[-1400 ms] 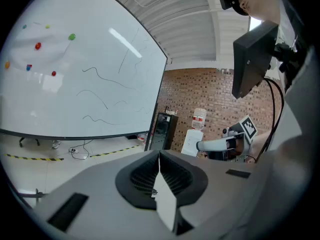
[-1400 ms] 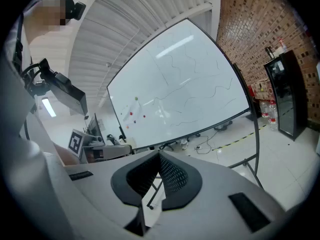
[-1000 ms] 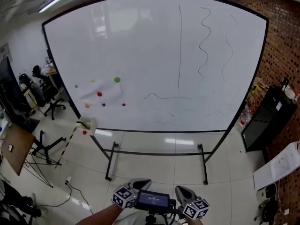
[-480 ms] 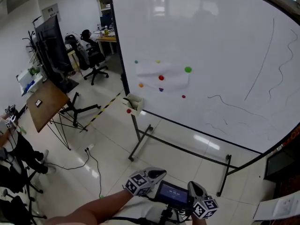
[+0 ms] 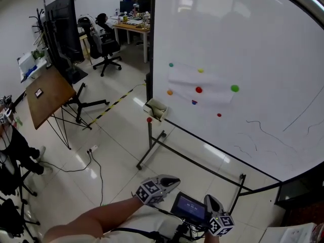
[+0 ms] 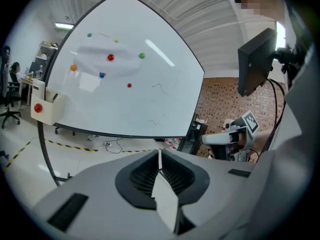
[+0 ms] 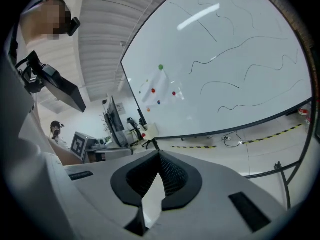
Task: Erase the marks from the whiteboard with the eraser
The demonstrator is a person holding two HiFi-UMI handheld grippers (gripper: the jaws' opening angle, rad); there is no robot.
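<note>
My left gripper (image 6: 159, 159) has its jaws just opening, with nothing between them. My right gripper (image 7: 159, 156) is closed and empty. Both are low in front of me, well short of the whiteboard (image 5: 253, 49).

Nothing looks erased yet, I judge. The marks (image 5: 260, 125) run across the whiteboard's lower right, and I count at least six lines in the right gripper view.

I can't make out the eraser. One small box (image 5: 156, 108) hangs at the whiteboard's lower left corner and may hold it. Finding the eraser, picking it up and all the wiping are left. Seven coloured dots (image 5: 198, 89) sit on the whiteboard's left part.
</note>
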